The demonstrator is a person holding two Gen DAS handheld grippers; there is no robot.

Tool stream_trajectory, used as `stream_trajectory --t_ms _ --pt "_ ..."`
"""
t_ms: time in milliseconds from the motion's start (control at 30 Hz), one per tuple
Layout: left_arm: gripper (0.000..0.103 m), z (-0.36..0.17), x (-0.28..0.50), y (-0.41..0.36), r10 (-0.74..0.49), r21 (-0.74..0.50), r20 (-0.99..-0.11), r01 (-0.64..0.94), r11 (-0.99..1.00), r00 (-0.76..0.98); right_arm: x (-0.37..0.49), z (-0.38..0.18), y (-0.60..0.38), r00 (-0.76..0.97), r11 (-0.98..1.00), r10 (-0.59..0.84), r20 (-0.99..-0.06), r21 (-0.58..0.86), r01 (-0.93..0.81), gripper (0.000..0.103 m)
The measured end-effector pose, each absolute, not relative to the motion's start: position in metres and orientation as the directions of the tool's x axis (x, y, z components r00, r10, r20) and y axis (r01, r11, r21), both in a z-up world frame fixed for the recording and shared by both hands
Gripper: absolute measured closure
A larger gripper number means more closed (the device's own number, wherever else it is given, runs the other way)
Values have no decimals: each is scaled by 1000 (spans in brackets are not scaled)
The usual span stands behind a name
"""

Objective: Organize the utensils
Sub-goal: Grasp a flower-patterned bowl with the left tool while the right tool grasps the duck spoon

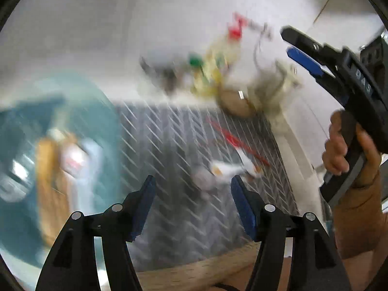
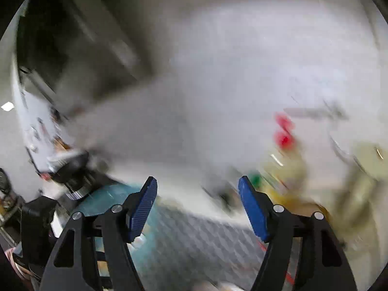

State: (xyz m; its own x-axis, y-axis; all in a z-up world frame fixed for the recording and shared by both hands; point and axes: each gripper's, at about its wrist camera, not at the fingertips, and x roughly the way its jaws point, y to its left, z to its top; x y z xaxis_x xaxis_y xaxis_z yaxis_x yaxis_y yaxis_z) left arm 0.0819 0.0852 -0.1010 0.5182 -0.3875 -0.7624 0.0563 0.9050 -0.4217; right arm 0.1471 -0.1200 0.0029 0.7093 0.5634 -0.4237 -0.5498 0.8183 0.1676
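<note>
1. Blue-padded jaws of the left gripper [image 1: 192, 202] fill the near edge of the left wrist view; they stand released, wide apart, with nothing between them.
2. Just beyond them, white-handled utensils [image 1: 232, 167] lie blurred on a grey mat [image 1: 169, 145] with a chevron pattern; how many there are cannot be told.
3. Red chopsticks [image 1: 237, 140] lie slantwise on the same mat, just beyond the white-handled pieces.
4. At the far right corner of the mat sits a round brownish bowl-like thing [image 1: 235, 104], too smeared to name surely.
5. Behind it, against the white wall, stands a blurred cluster of bottles [image 1: 215, 70] with a green cap and a red cap.
6. A teal round object [image 1: 101, 121] lies left of the mat, with an orange-brown shape on its near left side.
7. A strip of the wooden surface [image 1: 194, 270] shows at the near edge of the mat.
8. At the right edge of the left wrist view a hand [image 1: 351, 150] holds the right gripper [image 2: 197, 205], raised above the surface.
9. In the right wrist view its jaws also stand released and empty; past them all is heavy blur, with only the mat, the teal object and the red and green caps recognisable.
</note>
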Motion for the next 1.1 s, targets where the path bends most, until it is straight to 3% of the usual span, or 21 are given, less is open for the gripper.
stream_trajectory --t_ms 167,333,533,567,600,733,833,900,1100 --pt "49 -164 110 46 -378 -450 -807 -57 891 453 164 -79 -184 603 863 488 -631 246 -440 35" --pt "54 -194 134 31 -346 -441 -825 -125 889 447 168 -114 -219 551 871 477 -685 282 -403 35" --pt "65 -210 142 11 -288 -390 -848 -155 908 446 174 -129 -234 557 875 454 -696 228 -428 35" --pt "68 -210 143 10 -284 -391 -845 -162 906 453 177 -133 -237 560 877 446 -698 217 -429 35" --pt "91 -211 143 11 -269 -380 -850 -174 908 453 179 -134 -240 561 880 436 -703 204 -428 35" --pt "96 -210 151 20 -286 -414 -841 -206 887 460 193 -152 -249 547 887 410 -730 178 -427 40" --pt "97 -190 153 18 -275 -400 -822 -162 902 498 199 -164 -250 501 872 417 -759 179 -455 60" --pt "98 -178 155 17 -267 -387 -816 -142 911 513 200 -170 -248 450 842 467 -761 227 -490 68" --pt "97 -151 150 13 -255 -333 -808 -54 942 531 198 -176 -219 354 738 578 -735 287 -611 68"
